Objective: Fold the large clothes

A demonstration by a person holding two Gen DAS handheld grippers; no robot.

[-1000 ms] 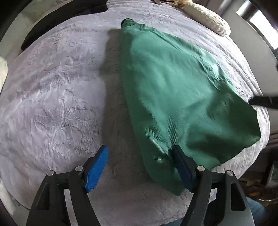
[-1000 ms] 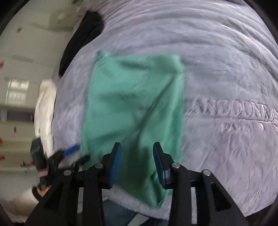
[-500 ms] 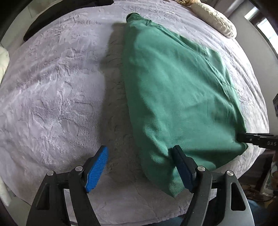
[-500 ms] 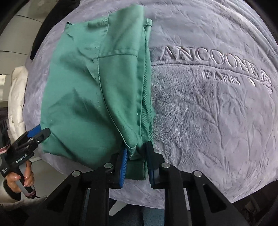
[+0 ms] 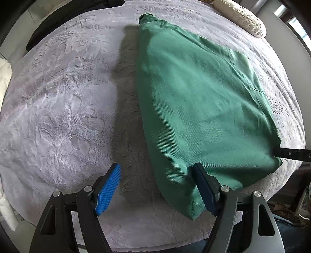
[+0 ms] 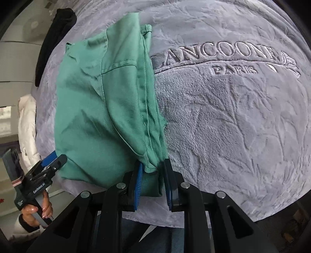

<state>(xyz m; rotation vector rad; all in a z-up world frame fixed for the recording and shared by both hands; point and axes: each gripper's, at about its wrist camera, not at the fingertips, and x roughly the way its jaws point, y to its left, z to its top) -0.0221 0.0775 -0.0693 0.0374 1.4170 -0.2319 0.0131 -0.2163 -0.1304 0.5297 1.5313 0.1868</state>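
A bed (image 5: 64,109) covered in a grey embossed blanket (image 6: 223,120) fills both views; raised lettering on the blanket shows to the right of the garment in the right wrist view. A green garment (image 5: 200,109), folded into a long flat shape, lies on the blanket, running from the near edge of the bed toward the far side, and narrows toward its far end. A black cloth (image 5: 64,21) lies along the far left edge of the bed, and a cream pillow (image 5: 241,17) sits at the far right.

The left hand-held gripper (image 5: 157,186) hangs over the near left corner of the garment with its blue pads wide apart: released, the right pad resting on the fabric and the left pad over bare blanket. In the right wrist view it appears at the left, held by a hand (image 6: 37,210).

The right hand-held gripper (image 6: 153,175) is clenched on the near right corner of the garment, bunched layers of green fabric pinched between its narrow-set pads, at the near edge of the bed.
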